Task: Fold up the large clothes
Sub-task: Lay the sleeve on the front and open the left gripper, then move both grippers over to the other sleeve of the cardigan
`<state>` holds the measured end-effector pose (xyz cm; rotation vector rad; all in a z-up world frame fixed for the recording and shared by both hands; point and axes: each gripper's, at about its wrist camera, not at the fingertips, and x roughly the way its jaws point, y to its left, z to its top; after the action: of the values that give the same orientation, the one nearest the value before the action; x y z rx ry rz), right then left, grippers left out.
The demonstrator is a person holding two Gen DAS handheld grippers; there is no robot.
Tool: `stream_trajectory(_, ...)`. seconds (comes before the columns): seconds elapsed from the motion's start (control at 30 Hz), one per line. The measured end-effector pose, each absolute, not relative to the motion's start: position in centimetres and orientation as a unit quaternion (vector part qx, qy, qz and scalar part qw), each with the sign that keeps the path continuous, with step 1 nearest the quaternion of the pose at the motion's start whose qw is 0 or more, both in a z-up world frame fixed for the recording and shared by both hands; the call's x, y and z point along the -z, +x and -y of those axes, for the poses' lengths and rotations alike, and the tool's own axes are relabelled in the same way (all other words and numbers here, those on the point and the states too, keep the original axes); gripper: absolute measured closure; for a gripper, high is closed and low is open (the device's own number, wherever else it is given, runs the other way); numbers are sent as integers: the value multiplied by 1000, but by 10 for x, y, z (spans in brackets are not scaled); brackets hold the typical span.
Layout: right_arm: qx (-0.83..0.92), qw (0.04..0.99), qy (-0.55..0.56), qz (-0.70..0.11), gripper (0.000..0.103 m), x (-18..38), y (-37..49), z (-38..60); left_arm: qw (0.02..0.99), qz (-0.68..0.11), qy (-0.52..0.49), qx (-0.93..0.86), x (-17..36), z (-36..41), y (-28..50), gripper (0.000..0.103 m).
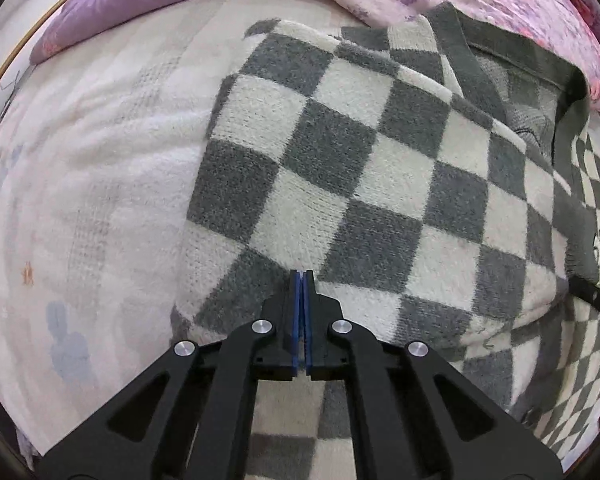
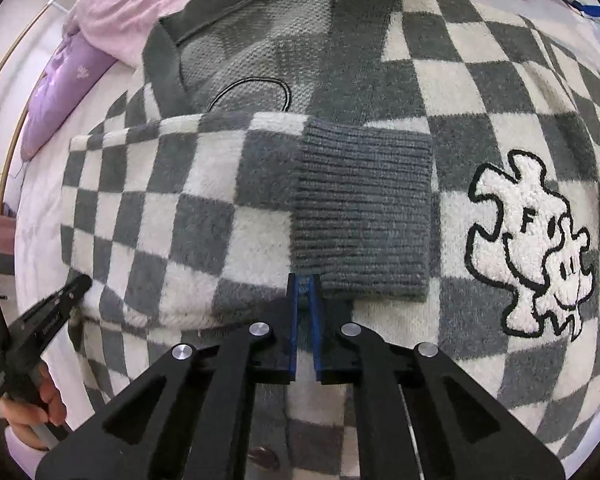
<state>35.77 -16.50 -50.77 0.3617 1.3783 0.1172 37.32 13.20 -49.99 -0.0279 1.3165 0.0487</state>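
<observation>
The right gripper (image 2: pixel 305 280), open only a narrow slit, holds nothing and sits at the near edge of the grey cuff (image 2: pixel 362 212). The folded sleeve (image 2: pixel 172 216) runs from the cuff toward the frame's left, across the cardigan (image 2: pixel 480 92) on the bed (image 1: pixel 92 168). The left gripper (image 1: pixel 302 276), fully closed with no cloth visible between its pads, is at that sleeve's lower left fold.

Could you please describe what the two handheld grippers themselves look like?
Both the left gripper and right gripper are matte black, with angular linkage arms, triangular cut-outs, round silver pivot pins and blue pads inside the fingers. A bare hand grips the left one's handle.
</observation>
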Motion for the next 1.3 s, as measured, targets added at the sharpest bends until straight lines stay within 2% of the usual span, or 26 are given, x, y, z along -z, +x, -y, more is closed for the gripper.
stream_trajectory(0.03,-50,750,178,-635,73,505,353,170,790,-612,-14,-23,494,-126,368,94)
stream_trajectory(0.07,-48,753,182,-630,66,493,344,168,792,-610,-12,-23,489,-124,365,91)
stream_trajectory(0.1,-46,763,180,-619,51,483,338,170,794,-608,-11,-18,482,-121,362,86)
stream_trajectory(0.13,-38,777,171,-604,31,473,330,173,794,-608,-12,-14,477,-117,360,83)
stream_trajectory(0.17,-31,784,160,-599,27,466,324,177,794,-608,-14,-11,471,-114,356,79)
stream_trajectory(0.33,-15,780,142,-609,27,440,300,187,795,-607,-12,-11,435,-98,328,77)
stream_trajectory(0.4,-17,784,143,-604,27,421,287,189,797,-604,-13,-13,421,-96,310,68)
stream_trajectory(0.47,-17,783,142,-606,23,400,274,189,799,-601,-10,-9,406,-92,299,65)
stream_trajectory(0.67,-36,798,137,-586,18,330,236,187,797,-603,-14,-30,351,-87,261,65)
stream_trajectory(0.8,-46,808,135,-572,11,288,211,191,803,-594,-20,-33,309,-81,235,55)
stream_trajectory(1.07,-11,814,131,-565,9,228,161,192,812,-584,-10,-10,240,-64,193,55)
stream_trajectory(1.3,29,822,138,-553,9,195,108,186,821,-569,17,45,201,-52,156,55)
